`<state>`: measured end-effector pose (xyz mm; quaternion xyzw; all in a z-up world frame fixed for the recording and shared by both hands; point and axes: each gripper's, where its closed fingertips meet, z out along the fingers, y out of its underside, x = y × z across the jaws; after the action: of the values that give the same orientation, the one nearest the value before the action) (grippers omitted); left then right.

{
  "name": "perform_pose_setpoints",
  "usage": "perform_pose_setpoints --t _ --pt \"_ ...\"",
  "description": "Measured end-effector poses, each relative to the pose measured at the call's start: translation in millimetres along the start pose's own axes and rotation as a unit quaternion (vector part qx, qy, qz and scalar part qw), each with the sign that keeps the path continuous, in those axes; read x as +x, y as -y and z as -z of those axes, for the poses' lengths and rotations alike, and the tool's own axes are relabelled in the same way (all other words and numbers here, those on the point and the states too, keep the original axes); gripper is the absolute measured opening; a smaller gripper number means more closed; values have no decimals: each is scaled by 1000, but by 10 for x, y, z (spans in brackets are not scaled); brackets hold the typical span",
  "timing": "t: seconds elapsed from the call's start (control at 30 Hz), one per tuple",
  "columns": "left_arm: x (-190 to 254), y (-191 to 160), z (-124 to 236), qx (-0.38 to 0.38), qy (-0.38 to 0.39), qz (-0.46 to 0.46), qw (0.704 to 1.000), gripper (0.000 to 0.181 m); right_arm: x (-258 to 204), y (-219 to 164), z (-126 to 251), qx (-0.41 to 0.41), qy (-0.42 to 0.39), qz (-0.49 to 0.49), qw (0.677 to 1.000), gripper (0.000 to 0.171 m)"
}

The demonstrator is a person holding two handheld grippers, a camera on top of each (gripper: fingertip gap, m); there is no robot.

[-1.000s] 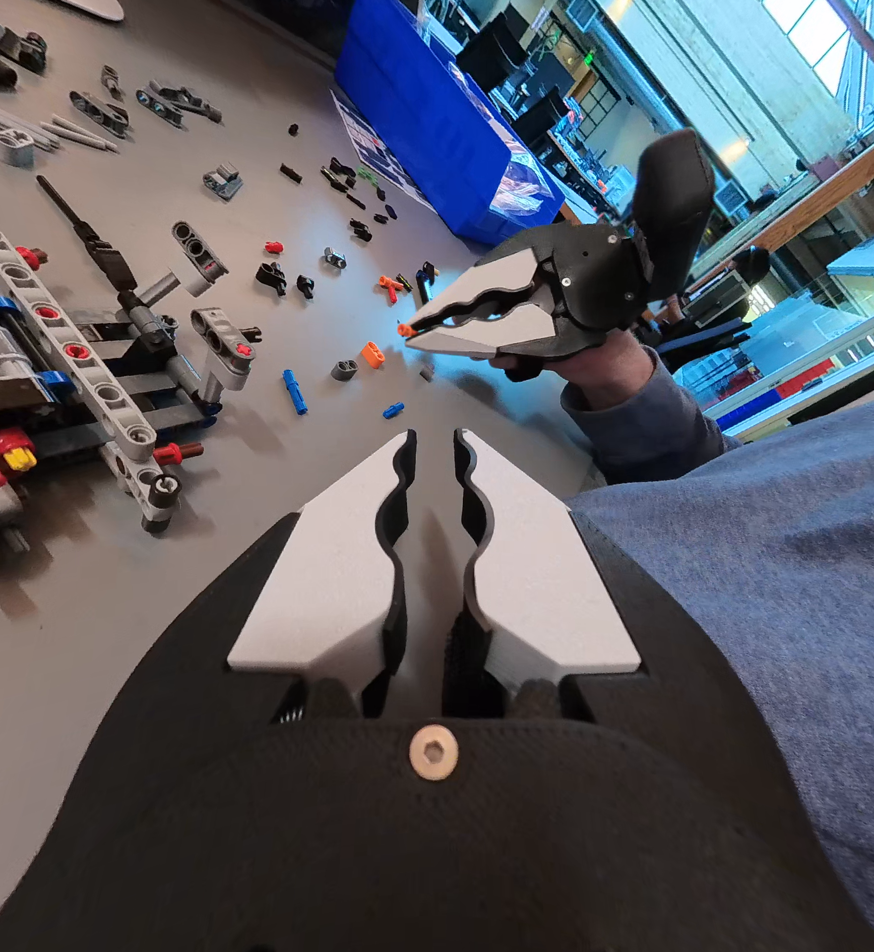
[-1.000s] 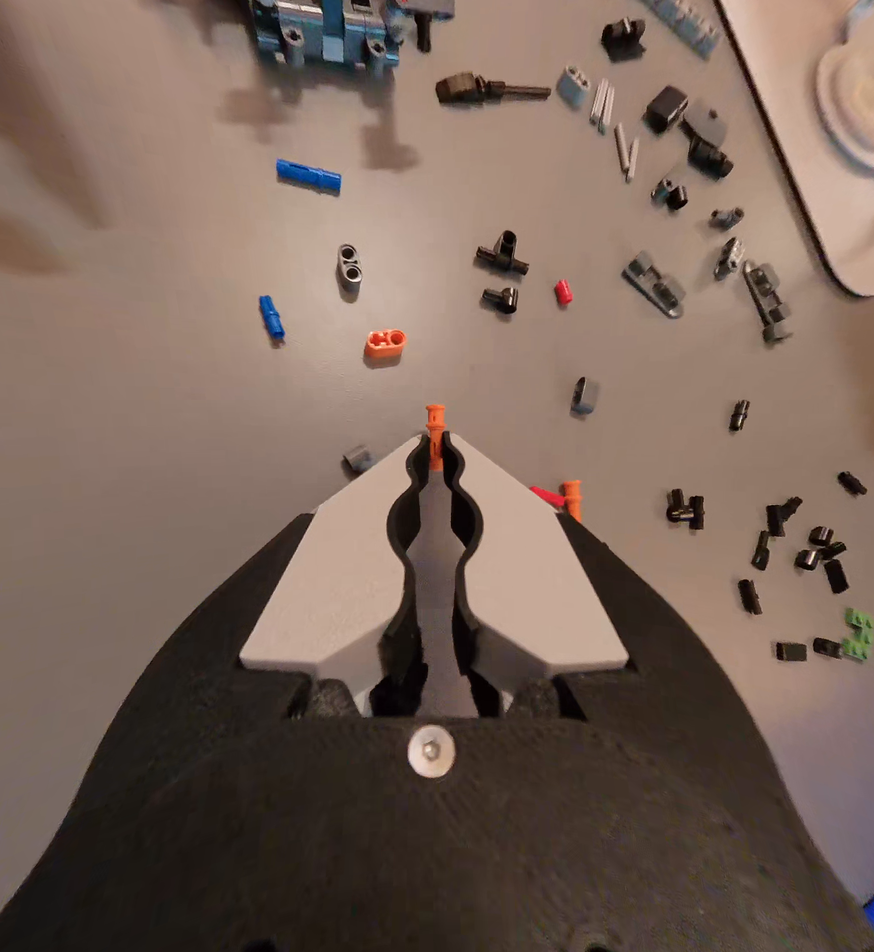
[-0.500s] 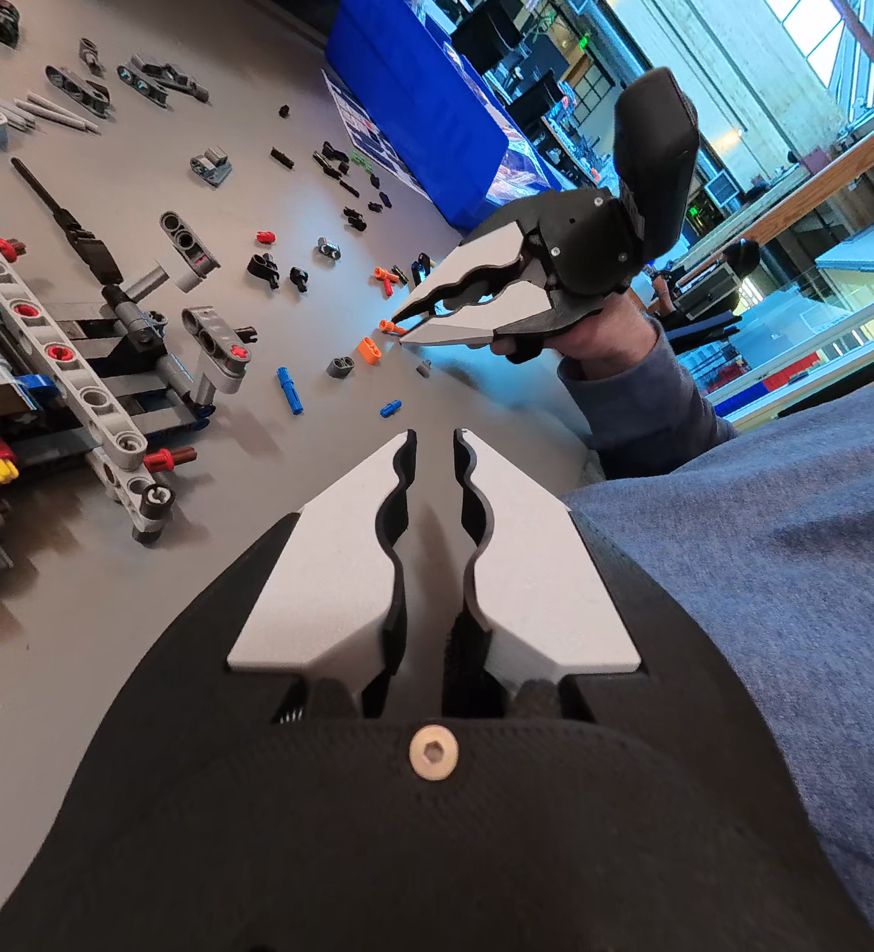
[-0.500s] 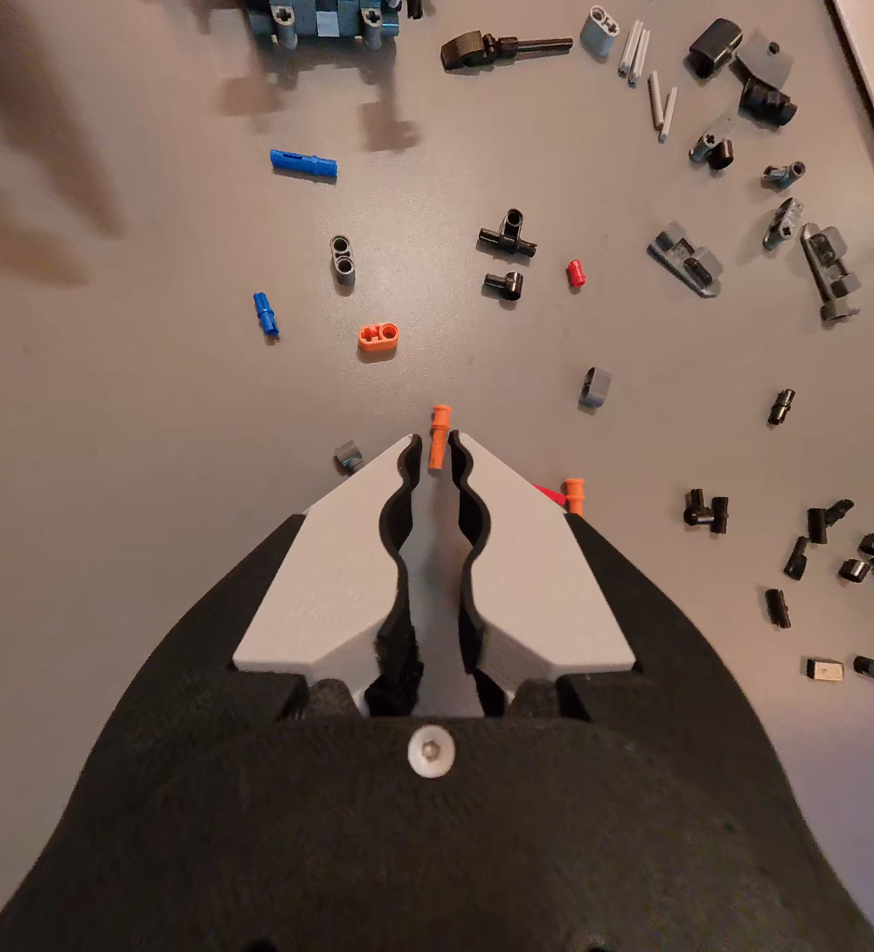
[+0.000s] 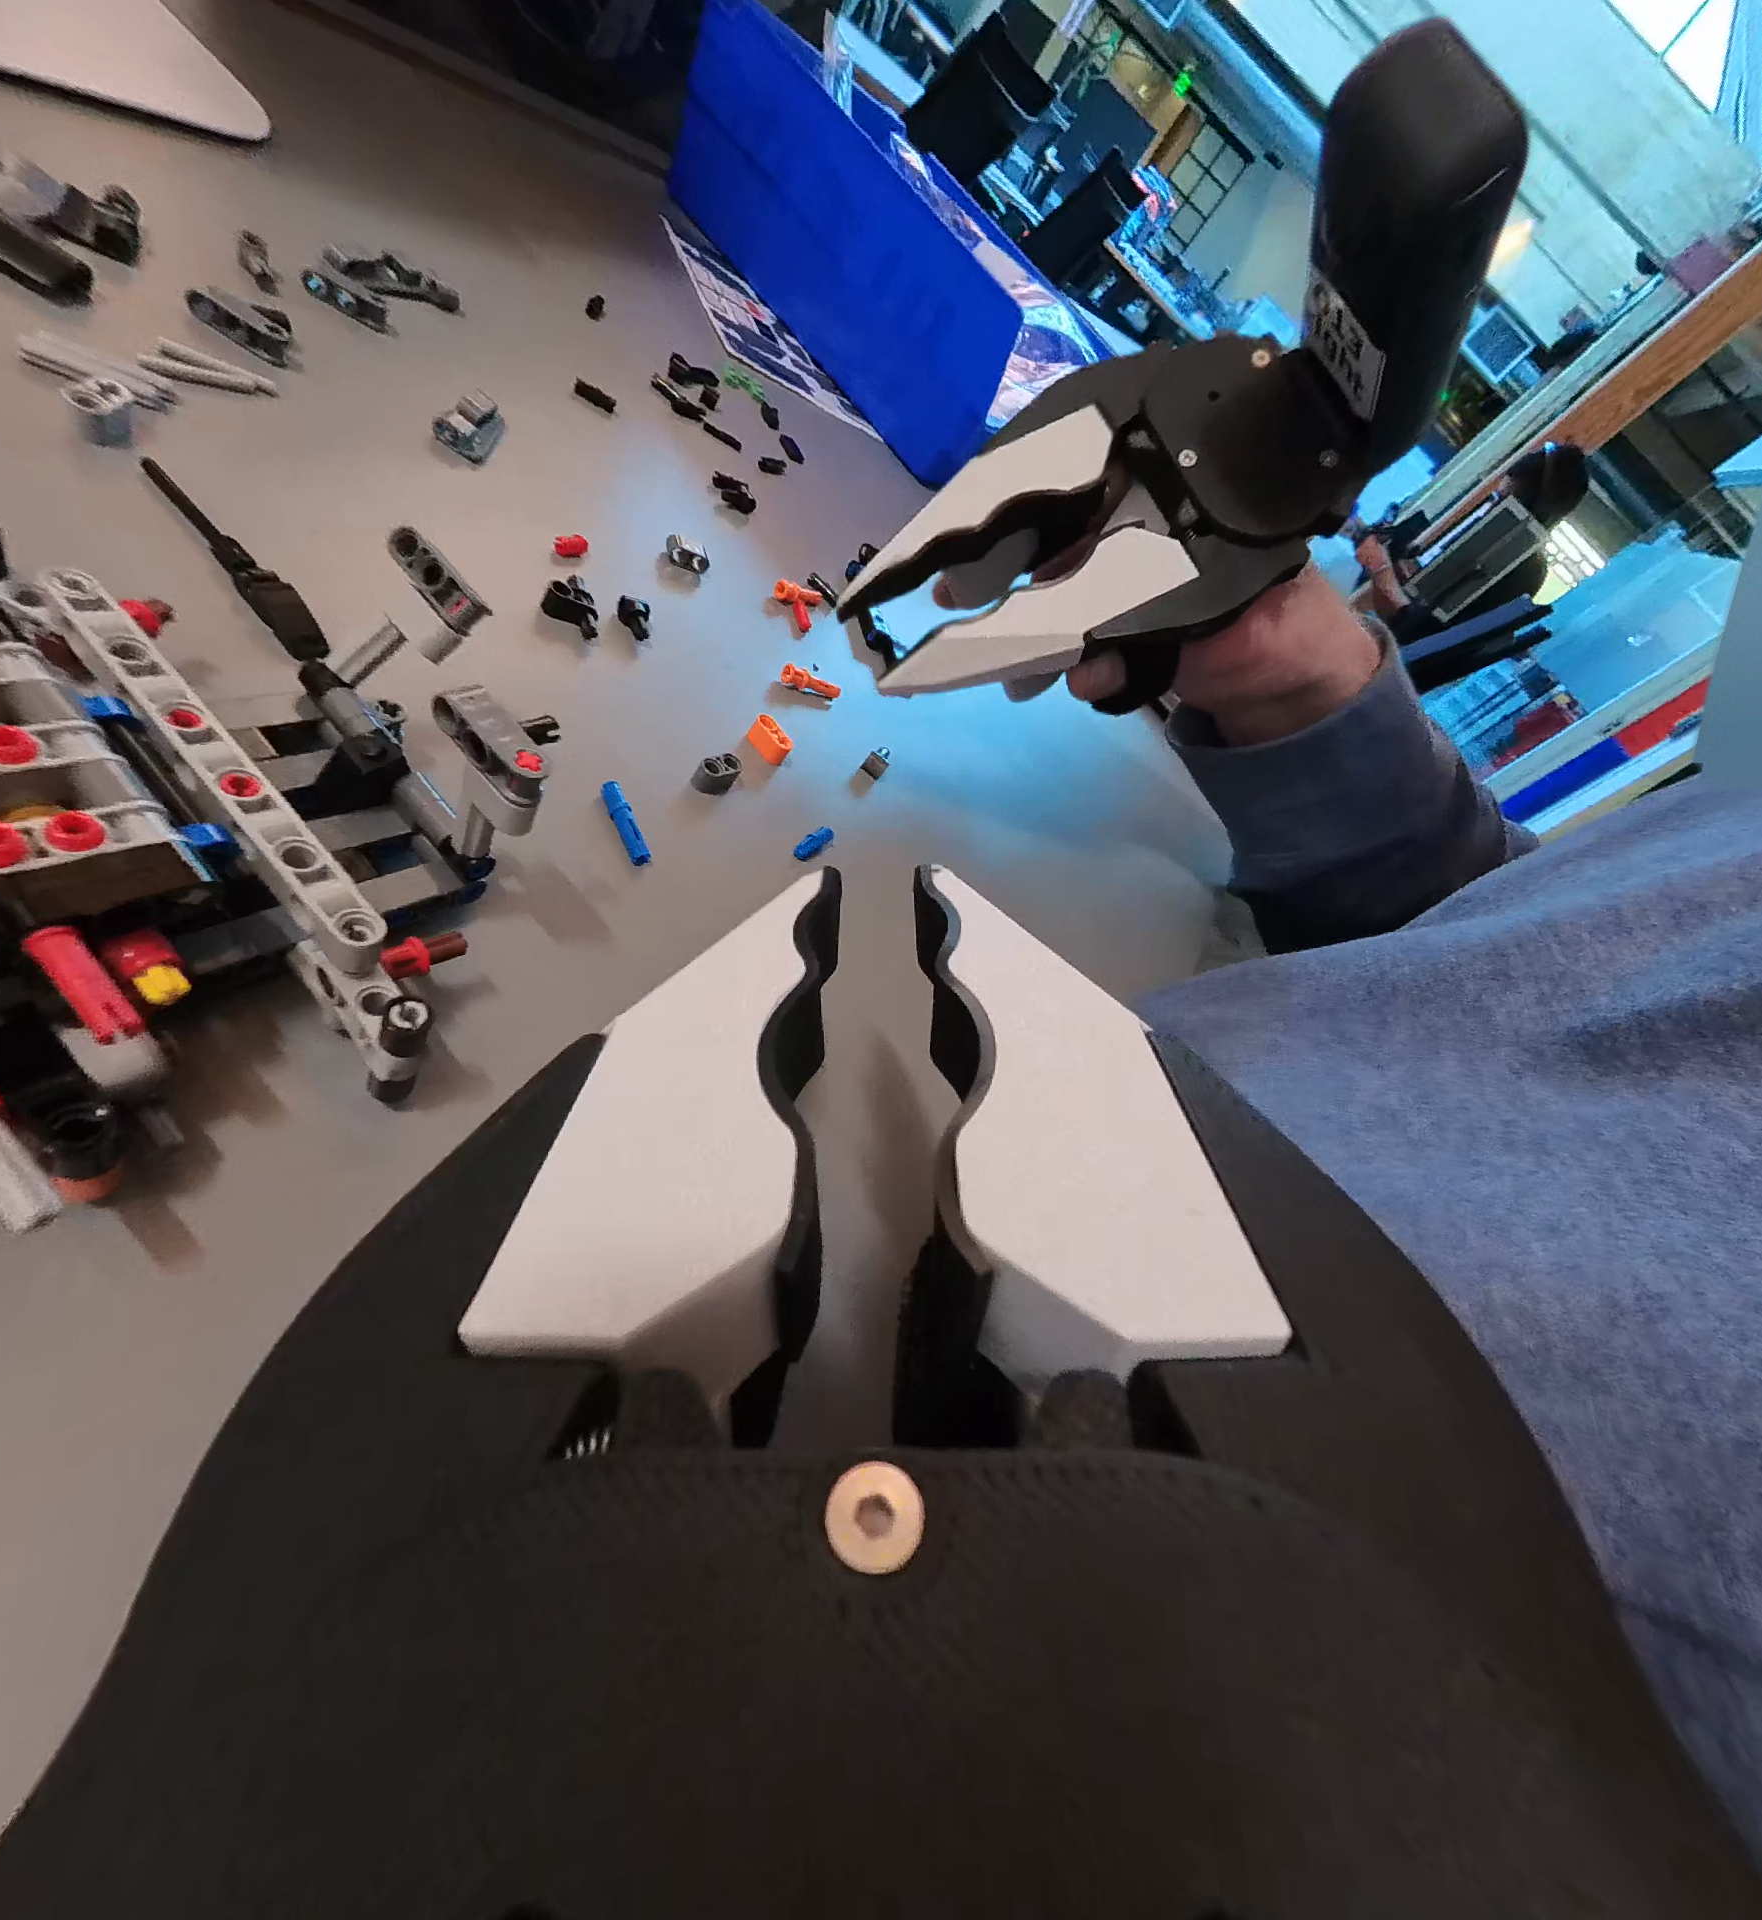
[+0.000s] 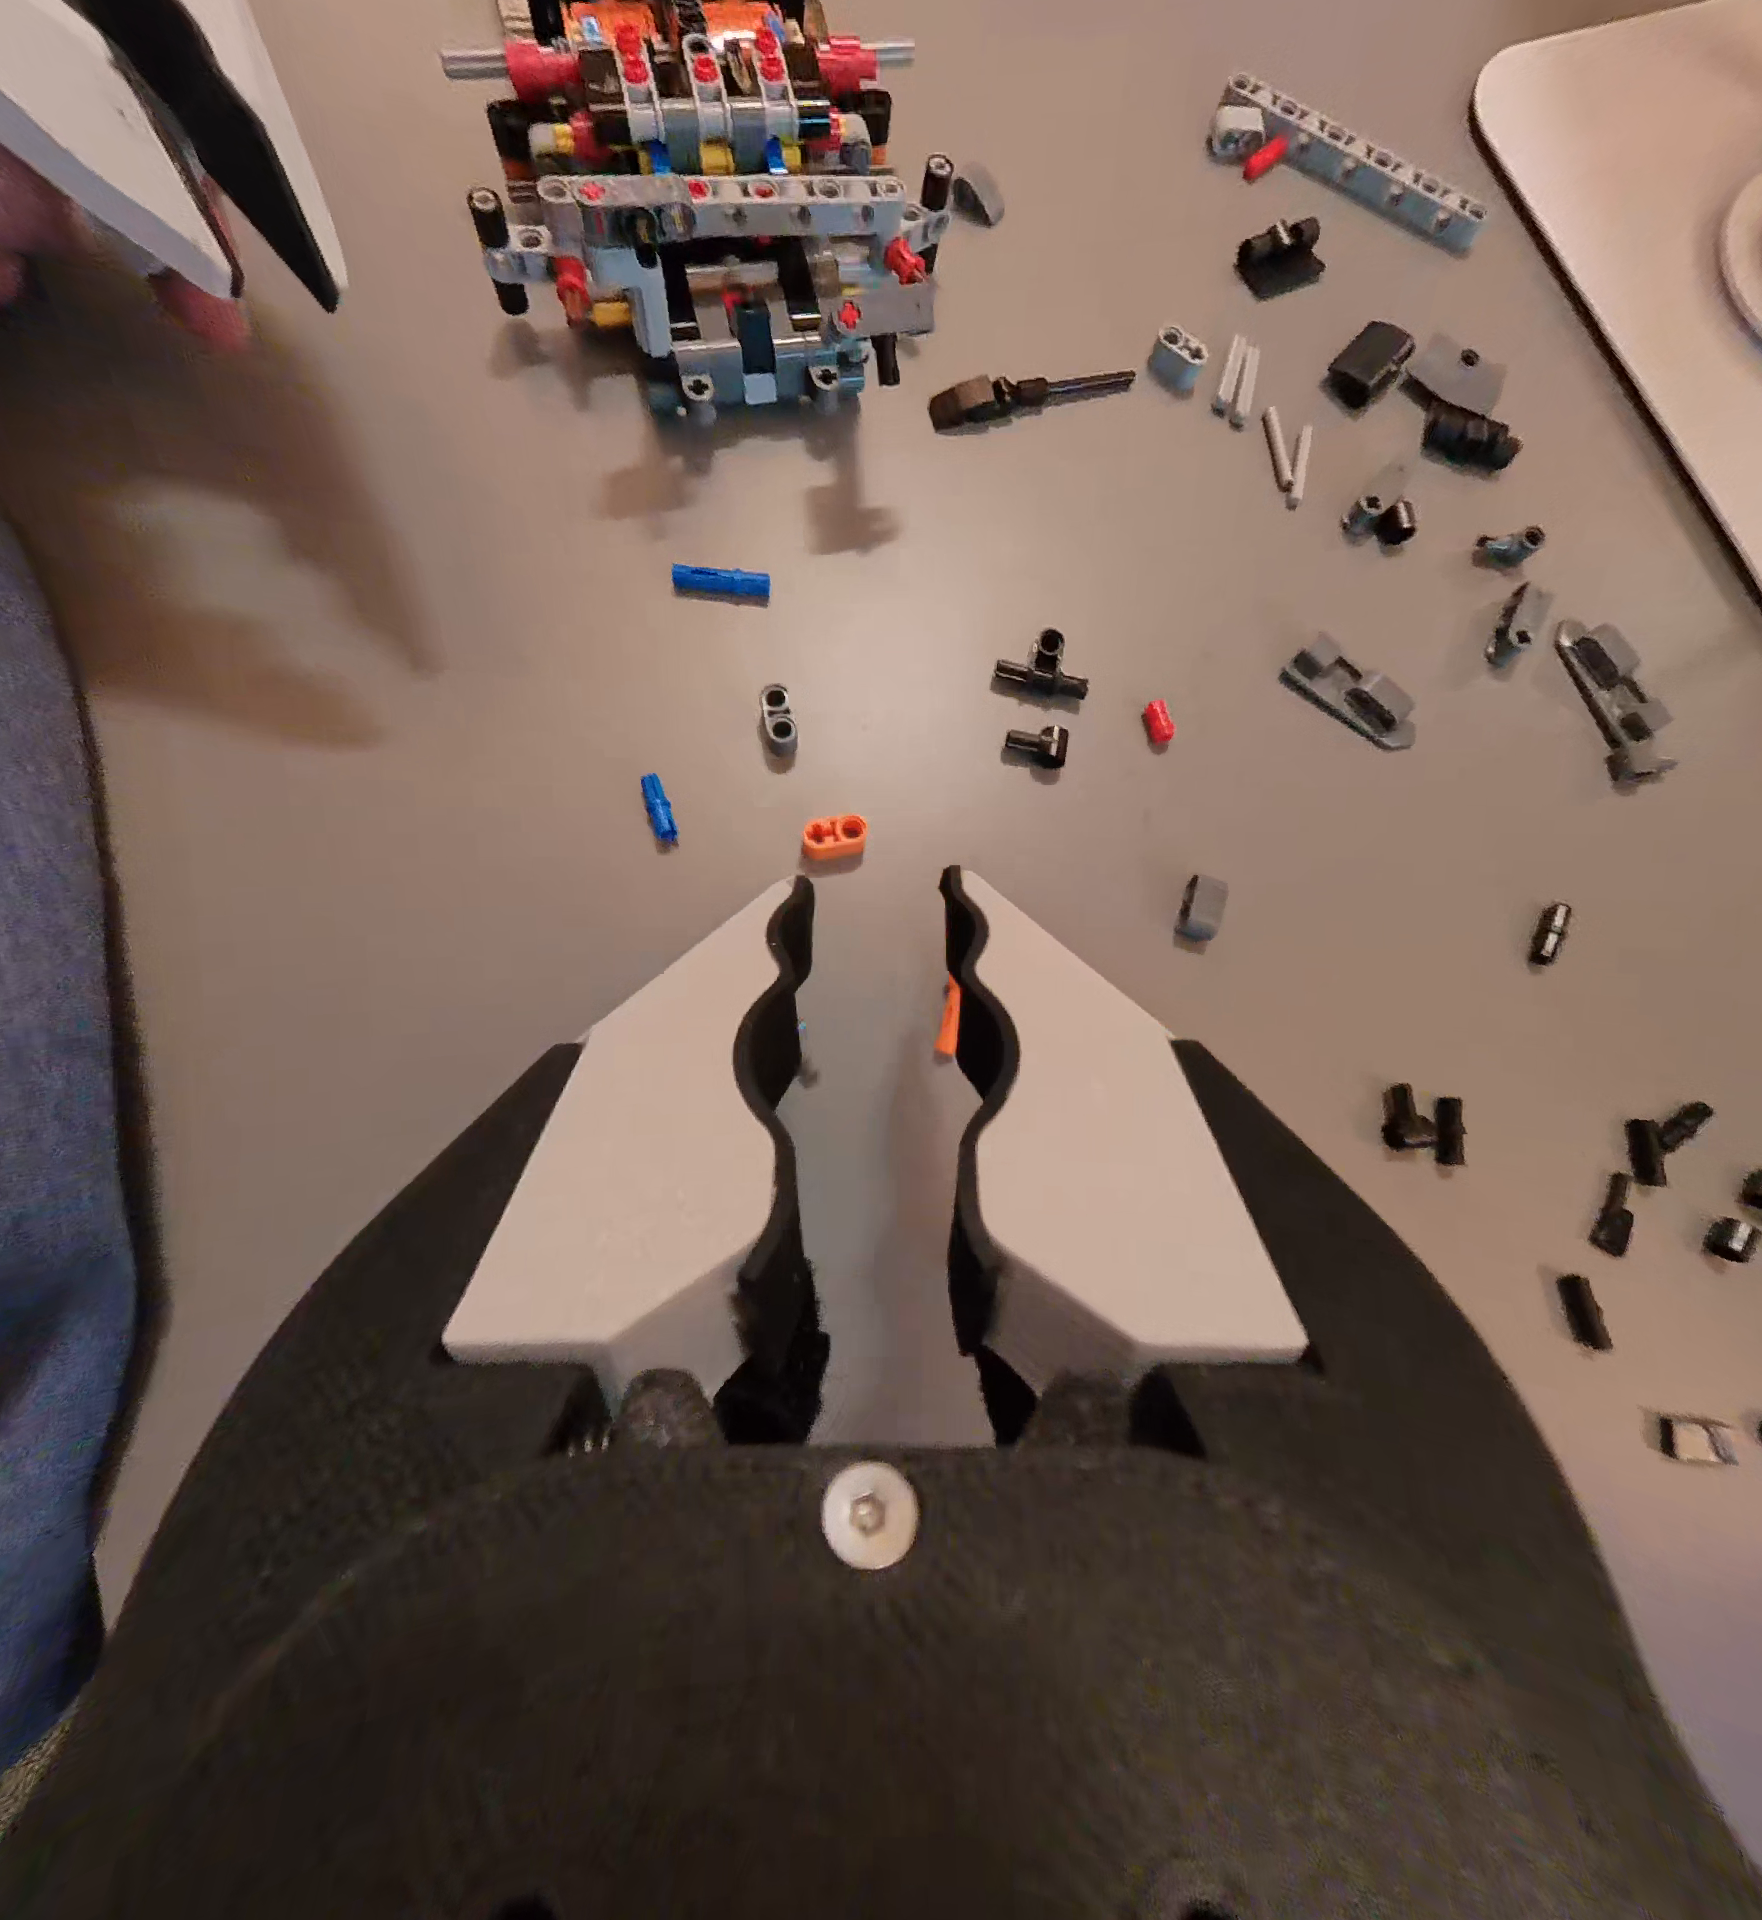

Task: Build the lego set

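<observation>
My right gripper (image 6: pixel 875 883) is open and holds nothing. An orange pin (image 6: pixel 950 1018) lies on the grey table (image 6: pixel 337 935) under it, partly hidden by the right finger. In the left wrist view the right gripper (image 5: pixel 861 649) hangs above the table with its jaws apart, and the orange pin (image 5: pixel 807 681) lies just past its tips. My left gripper (image 5: pixel 877 883) is open and empty, low over the table beside blue clothing (image 5: pixel 1531 1195). The partly built model (image 6: pixel 711 208) stands farther off and also shows in the left wrist view (image 5: pixel 129 810).
An orange two-hole connector (image 6: pixel 833 836), blue pins (image 6: pixel 659 808) (image 6: pixel 720 582) and a dark grey connector (image 6: pixel 777 717) lie ahead of my right gripper. Several black pins (image 6: pixel 1687 1195) are scattered at the right. A white tray (image 6: pixel 1666 312) and a blue box (image 5: pixel 835 270) stand at the table's edges. There is about 15 centimeters between the tips of the two grippers.
My right gripper was shut on the orange pin, then its jaws opened and the pin left the grasp and now lies on the table. The right gripper has risen. My left gripper stayed open.
</observation>
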<state>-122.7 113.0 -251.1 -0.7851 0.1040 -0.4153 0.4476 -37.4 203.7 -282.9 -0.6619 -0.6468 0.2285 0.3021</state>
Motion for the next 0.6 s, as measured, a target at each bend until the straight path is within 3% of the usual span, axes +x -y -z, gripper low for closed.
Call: perform_pose_setpoints --t 0.23,0.6 --pt "-100 33 134 5 23 -24 999 10 -130 57 -212 -2 31 0 1000 26" --pt "-185 25 198 11 39 -42 998 2 -126 105 -210 -1 33 0 999 25"
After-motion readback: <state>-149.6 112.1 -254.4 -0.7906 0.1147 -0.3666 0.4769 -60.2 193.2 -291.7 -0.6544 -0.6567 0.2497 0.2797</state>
